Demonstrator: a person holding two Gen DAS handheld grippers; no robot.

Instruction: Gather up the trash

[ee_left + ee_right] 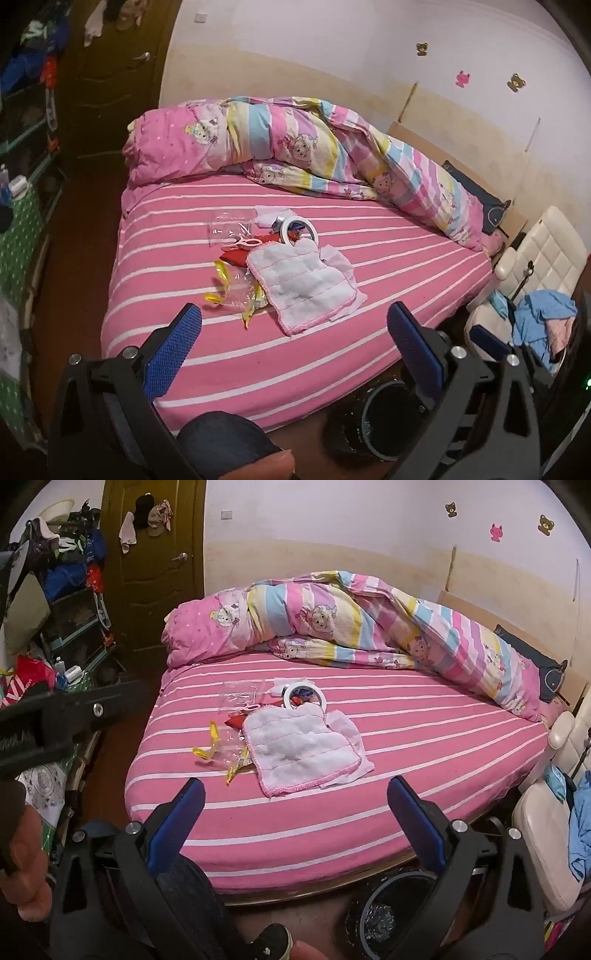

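Note:
A pile of litter lies mid-bed on the pink striped sheet point(258, 354): a white quilted cloth point(301, 282) point(301, 751), a yellow-edged clear wrapper point(236, 291) point(225, 755), a clear plastic bag point(229, 227) point(240, 694), a tape roll point(299, 229) point(303, 696), a red piece point(236, 256) and white tissue point(269, 214). A dark trash bin point(384, 421) point(391, 912) stands on the floor at the bed's foot. My left gripper point(293, 321) is open and empty, above the bed's near edge. My right gripper point(295, 797) is open and empty, likewise short of the pile.
A bunched cartoon duvet point(295, 147) point(332, 620) fills the bed's far side. A white chair point(535, 258) point(546, 830) with blue clothes stands right. Cluttered shelves point(66, 609) and a brown door point(155, 565) are left. The left gripper's body point(55, 716) crosses the right view's left edge.

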